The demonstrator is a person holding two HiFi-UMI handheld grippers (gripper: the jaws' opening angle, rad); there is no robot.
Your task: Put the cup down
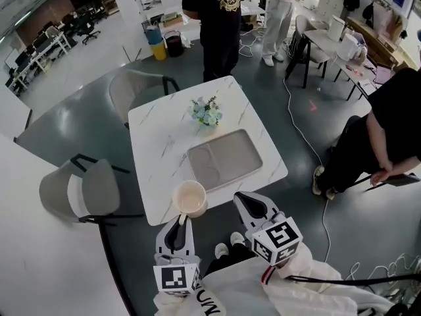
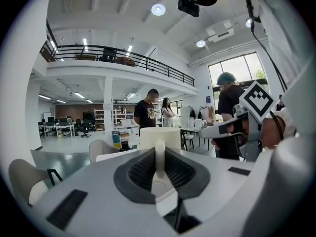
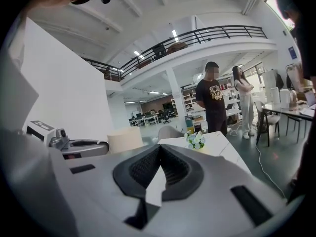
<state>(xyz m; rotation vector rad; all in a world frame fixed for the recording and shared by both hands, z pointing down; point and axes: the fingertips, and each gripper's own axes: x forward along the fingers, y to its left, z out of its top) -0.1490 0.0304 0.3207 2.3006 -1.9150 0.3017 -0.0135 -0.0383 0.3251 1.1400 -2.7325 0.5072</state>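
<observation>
A white table (image 1: 158, 130) has a grey tray (image 1: 223, 158) lying flat on it. The left gripper (image 1: 182, 220) has its jaws closed tight on the handle (image 2: 159, 157) of a cream cup (image 1: 190, 198). The cup is upright at the near edge of the table, just beside the tray. The right gripper (image 1: 242, 198) has its jaws closed on nothing. Small flowers (image 1: 206, 112) stand behind the tray.

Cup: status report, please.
Left gripper shut on cup handle. Right gripper shut, empty. Near edge of table; tray beyond.
</observation>
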